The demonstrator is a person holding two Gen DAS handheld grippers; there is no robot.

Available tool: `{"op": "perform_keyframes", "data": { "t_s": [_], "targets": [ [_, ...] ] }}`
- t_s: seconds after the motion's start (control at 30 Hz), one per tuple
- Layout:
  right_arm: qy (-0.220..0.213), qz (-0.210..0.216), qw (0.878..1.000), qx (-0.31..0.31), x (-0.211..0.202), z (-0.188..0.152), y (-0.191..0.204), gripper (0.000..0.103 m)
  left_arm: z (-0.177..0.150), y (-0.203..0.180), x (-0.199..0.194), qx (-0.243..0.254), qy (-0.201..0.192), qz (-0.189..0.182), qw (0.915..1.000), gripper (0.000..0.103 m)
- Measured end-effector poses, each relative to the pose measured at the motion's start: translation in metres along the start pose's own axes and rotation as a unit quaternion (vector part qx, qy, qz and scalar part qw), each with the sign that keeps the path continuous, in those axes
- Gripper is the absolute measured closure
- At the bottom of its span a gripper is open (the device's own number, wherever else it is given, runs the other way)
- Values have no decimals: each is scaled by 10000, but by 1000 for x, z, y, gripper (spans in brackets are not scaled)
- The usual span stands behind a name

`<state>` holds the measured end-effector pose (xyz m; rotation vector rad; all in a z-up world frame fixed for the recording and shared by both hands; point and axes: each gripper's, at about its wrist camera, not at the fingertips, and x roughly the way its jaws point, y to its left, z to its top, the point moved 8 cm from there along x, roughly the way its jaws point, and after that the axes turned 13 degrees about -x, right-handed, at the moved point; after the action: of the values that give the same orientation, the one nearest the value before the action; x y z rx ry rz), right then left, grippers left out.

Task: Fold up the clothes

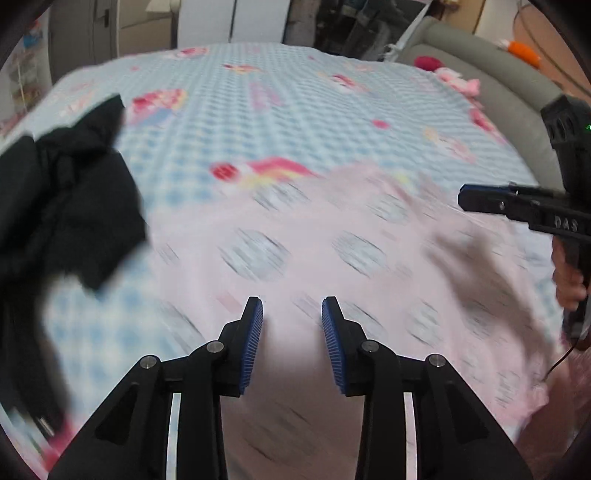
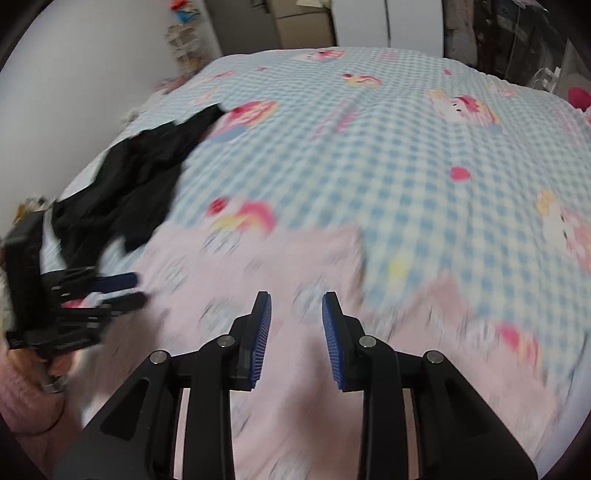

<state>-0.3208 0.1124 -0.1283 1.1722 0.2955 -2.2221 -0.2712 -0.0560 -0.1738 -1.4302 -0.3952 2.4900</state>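
Observation:
A pink garment with grey round prints (image 1: 332, 258) lies spread on the bed, blurred by motion; it also shows in the right wrist view (image 2: 258, 266). My left gripper (image 1: 291, 306) is open above its near part, nothing between the pads. My right gripper (image 2: 296, 301) is open above the same garment, empty. The right gripper also shows at the right edge of the left wrist view (image 1: 480, 201). The left gripper shows at the left edge of the right wrist view (image 2: 122, 291). A black garment (image 1: 66, 206) lies crumpled to the left, also seen in the right wrist view (image 2: 140, 184).
The bed has a blue checked sheet with pink cartoon prints (image 1: 295, 110) (image 2: 406, 147). A grey padded bed frame (image 1: 480, 62) runs along the right with pink items on it. White cupboards (image 2: 388, 22) stand beyond the far edge.

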Motion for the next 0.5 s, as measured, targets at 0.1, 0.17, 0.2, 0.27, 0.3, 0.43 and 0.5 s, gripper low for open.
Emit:
{"op": "perform_keyframes", "data": {
  "t_s": [0.1,0.17,0.2,0.27,0.3,0.43,0.5],
  "targets": [
    [84,-310,9993,199,-25,-49,11,74,-50,-23,-16,-122,74,-485,9987,69],
    [231,-605,9970,435,-42,-89,14,74,-82,-39,-25,-163,155,-641,9977,70],
    [231,-641,9959,602,-50,-108,16,74,-97,-48,-29,-219,192,-724,9970,70],
    [231,-714,9929,926,-61,-147,21,74,-120,-58,-33,-297,257,-746,9964,70],
    [245,-772,9909,1071,-64,-167,24,74,-128,-61,-32,-320,284,-690,9967,70],
    [415,-1244,9830,1281,-77,-224,25,74,-158,-52,-22,-347,436,-45,9984,70],
    [465,-1613,9777,1258,-86,-250,22,76,-167,-47,-25,-385,418,99,9983,71]
  ]
}}
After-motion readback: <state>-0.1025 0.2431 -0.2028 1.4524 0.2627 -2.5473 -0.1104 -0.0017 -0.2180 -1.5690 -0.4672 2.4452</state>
